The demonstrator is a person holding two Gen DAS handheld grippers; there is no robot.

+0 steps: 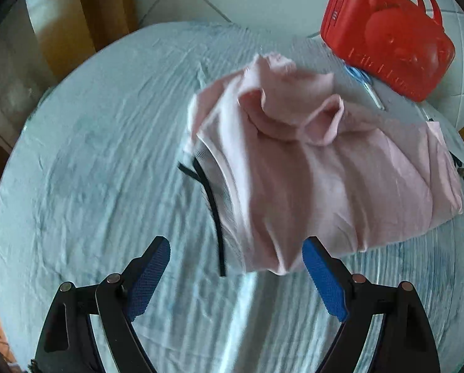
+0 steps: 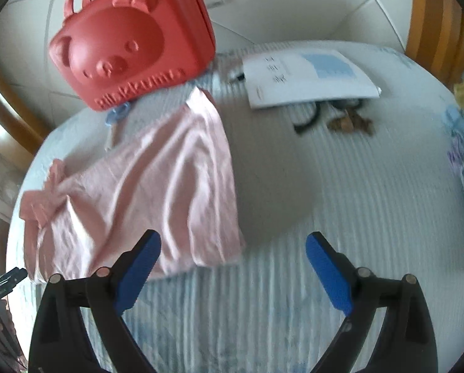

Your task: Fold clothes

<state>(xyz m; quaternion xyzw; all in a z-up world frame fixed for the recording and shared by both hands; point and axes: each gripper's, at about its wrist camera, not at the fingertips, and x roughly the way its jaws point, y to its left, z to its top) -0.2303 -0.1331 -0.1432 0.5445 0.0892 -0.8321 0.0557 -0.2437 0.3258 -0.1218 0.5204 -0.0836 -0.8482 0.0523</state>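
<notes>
Pink garment (image 1: 309, 171) lies on bed (image 1: 92, 155) beside red case (image 1: 387, 31) — bunched, partly doubled, not yet neat. Left hand-held gripper (image 1: 236, 275) and right hand-held gripper (image 2: 233, 269) both spread wide, empty. Squaring folds likely remains.

Red bear-faced plastic case (image 2: 132, 46), white printed sheet (image 2: 306, 77), keys (image 2: 350, 122), pale blue tablecloth (image 1: 92, 155)

You saw a pale pink garment (image 1: 309, 168) with a black strap (image 1: 215, 214) on the surface (image 1: 92, 155), which wore a light blue, finely ribbed cloth. Beside the garment sat a red bear-faced case (image 2: 132, 40). Your left tool (image 1: 236, 275) and right tool (image 2: 233, 269) were black with blue pads (image 1: 323, 283). Right of the case lay a white paper (image 2: 306, 77) with a blue block.
</notes>
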